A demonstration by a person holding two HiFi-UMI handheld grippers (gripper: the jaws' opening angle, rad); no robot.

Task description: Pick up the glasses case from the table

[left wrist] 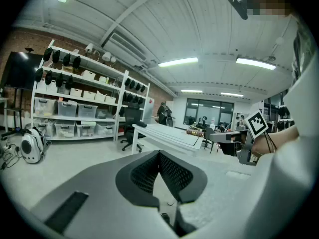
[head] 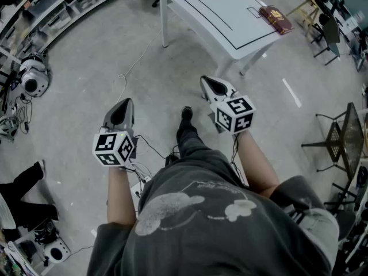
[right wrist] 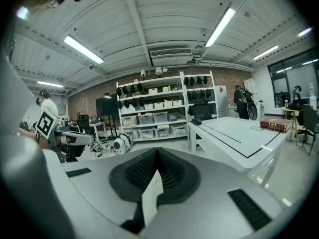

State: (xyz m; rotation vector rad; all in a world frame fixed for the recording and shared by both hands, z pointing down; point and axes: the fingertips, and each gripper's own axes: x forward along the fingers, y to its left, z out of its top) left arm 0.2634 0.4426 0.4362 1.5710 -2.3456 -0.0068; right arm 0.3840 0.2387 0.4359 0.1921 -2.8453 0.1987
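The glasses case [head: 276, 19] is a dark red oblong lying near the right end of the white table [head: 218, 10]. It also shows small and far off, as the case [right wrist: 275, 125] on the table's far corner and the case [left wrist: 195, 131]. Both grippers hang over bare floor, well short of the table. My left gripper [head: 122, 112] is shut with nothing in it; in its own view the left gripper [left wrist: 159, 156] shows its jaws meeting at the tip. My right gripper [head: 214, 86] is also shut and empty, the right gripper [right wrist: 157, 153] pointing towards the table.
Shelving with bins [left wrist: 75, 108] lines the left wall. A white machine [head: 31, 76] and cables lie on the floor at left, and another person's legs [head: 23, 183] show there. A mesh metal chair [head: 339, 137] stands at right, and dark chairs [head: 330, 33] stand beyond the table.
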